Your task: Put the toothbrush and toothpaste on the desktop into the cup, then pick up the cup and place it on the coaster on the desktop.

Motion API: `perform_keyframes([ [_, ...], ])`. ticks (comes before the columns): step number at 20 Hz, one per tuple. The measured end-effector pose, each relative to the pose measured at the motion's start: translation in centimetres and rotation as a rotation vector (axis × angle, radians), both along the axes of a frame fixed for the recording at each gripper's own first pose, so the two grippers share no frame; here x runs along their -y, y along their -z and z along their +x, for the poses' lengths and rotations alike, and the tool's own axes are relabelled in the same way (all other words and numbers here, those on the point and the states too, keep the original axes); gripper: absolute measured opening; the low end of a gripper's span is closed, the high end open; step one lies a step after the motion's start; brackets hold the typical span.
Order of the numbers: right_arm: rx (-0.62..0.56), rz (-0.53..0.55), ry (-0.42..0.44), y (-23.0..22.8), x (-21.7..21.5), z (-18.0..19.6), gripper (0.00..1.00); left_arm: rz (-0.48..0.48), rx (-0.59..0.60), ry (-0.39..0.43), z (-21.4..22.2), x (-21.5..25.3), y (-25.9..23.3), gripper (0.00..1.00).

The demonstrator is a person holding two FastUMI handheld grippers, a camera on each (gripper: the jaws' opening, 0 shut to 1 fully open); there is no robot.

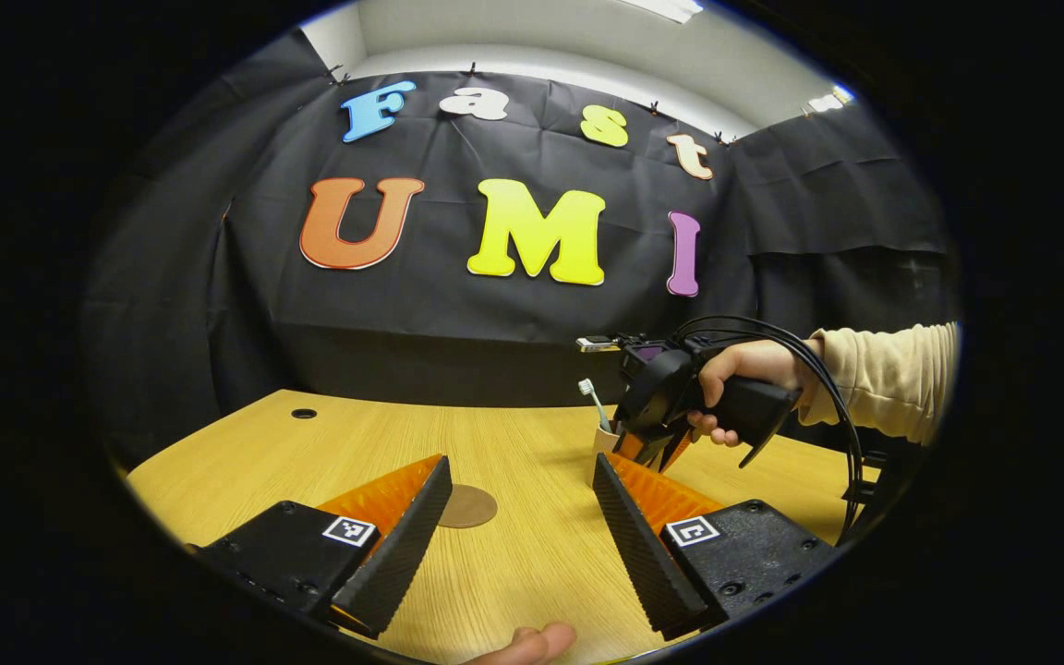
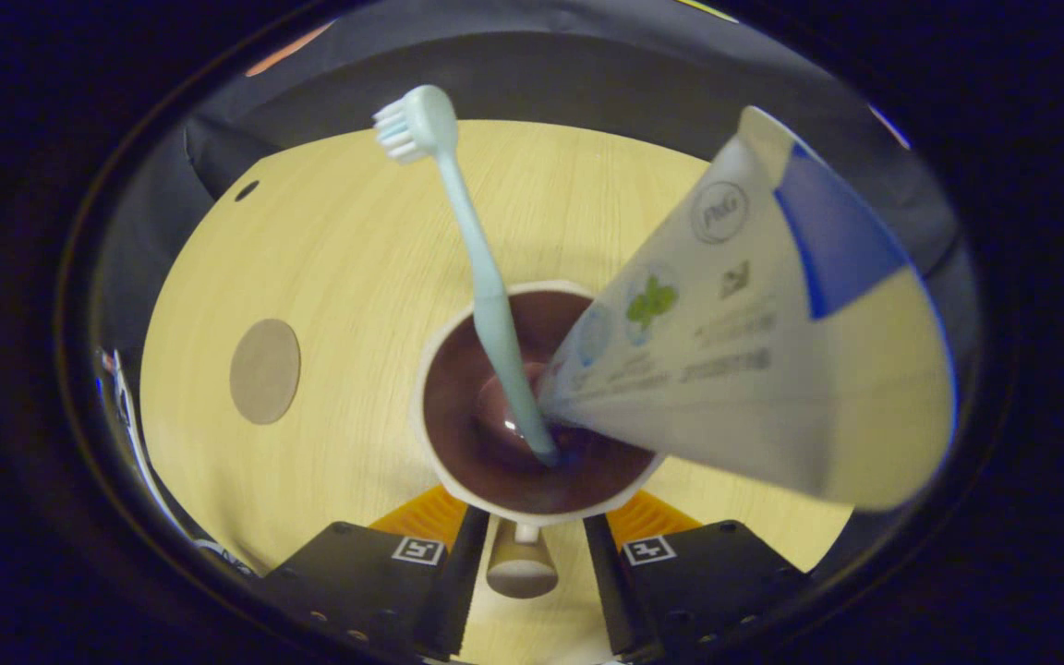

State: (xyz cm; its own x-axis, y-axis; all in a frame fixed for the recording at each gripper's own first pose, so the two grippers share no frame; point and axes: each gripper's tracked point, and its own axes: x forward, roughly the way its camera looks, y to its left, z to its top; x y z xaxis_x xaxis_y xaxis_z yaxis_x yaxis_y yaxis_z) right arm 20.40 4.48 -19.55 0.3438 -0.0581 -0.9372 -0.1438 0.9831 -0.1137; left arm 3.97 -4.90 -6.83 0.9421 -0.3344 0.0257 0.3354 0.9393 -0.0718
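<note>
- Pale wooden desktop [image 2: 347,277] carries everything.
- Right gripper [image 2: 521,563], fingers around the handle of the white, dark-lined cup [image 2: 458,425]; contact unclear.
- Mint plastic toothbrush [image 2: 486,286] and white-and-blue toothpaste tube [image 2: 754,351] already stand inside.
- Round brown coaster [image 2: 264,371] lies apart: placing remains.
- Left gripper [image 1: 521,531] hovers, fingers apart.

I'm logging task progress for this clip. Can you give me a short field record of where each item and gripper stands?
toothbrush: in the cup, head up
toothpaste tube: in the cup, leaning on the rim
cup: on the desk, off the coaster, handle between the right fingers
coaster: bare, on the desk
right gripper: around the cup handle, grip not confirmed
left gripper: open, holding nothing
</note>
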Motion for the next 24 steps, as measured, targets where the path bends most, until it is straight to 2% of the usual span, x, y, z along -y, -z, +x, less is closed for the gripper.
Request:
perform_keyframes([
  [1, -0.001, 0.007, 0.01, -0.2, -0.1, 0.1, 0.49, -0.003, -0.003, -0.001, -0.1, -0.2, 0.1, 0.98],
  [4, 0.006, 0.019, 0.013, 0.4, -0.1, 0.3, 0.42, 0.007, 0.003, -0.005, -0.2, -0.4, 0.1, 0.98],
  [6, 0.002, 0.022, 0.02, 0.9, -0.2, 0.4, 0.31, 0.011, 0.009, -0.006, -0.3, -0.6, 0.1, 0.98],
  [7, 0.006, 0.02, 0.016, 0.6, -0.3, 0.5, 0.31, 0.01, 0.011, -0.005, -0.3, -0.6, 0.0, 1.0],
  [12, 0.011, 0.041, 0.061, 0.8, -0.4, 0.9, 0.31, 0.007, -0.002, -0.004, -0.2, -0.7, 0.5, 0.98],
  [14, 0.019, 0.029, 0.045, 0.7, -0.3, 0.9, 0.31, 0.001, -0.01, -0.001, -0.3, -0.7, 0.7, 0.98],
  [15, 0.023, 0.026, 0.045, 0.6, -0.3, 1.0, 0.36, -0.003, -0.013, -0.001, -0.1, -0.7, 0.8, 0.98],
  [16, 0.024, 0.035, 0.047, 0.5, -0.4, 1.0, 0.34, -0.007, -0.02, -0.001, -0.1, -0.7, 0.9, 0.98],
  [19, 0.027, 0.055, 0.048, 0.2, -0.7, 1.2, 0.35, -0.02, -0.038, -0.001, -0.1, -0.7, 1.4, 0.98],
  [20, 0.029, 0.06, 0.052, 0.4, -0.8, 1.2, 0.29, -0.02, -0.039, 0.0, -0.1, -0.7, 1.4, 0.98],
  [21, 0.029, 0.062, 0.054, 0.3, -0.8, 1.3, 0.28, -0.021, -0.039, 0.0, -0.1, -0.8, 1.4, 0.98],
  [24, 0.045, 0.068, 0.039, 0.6, -0.8, 1.2, 0.27, -0.023, -0.032, 0.003, -0.2, -0.9, 1.2, 0.98],
])
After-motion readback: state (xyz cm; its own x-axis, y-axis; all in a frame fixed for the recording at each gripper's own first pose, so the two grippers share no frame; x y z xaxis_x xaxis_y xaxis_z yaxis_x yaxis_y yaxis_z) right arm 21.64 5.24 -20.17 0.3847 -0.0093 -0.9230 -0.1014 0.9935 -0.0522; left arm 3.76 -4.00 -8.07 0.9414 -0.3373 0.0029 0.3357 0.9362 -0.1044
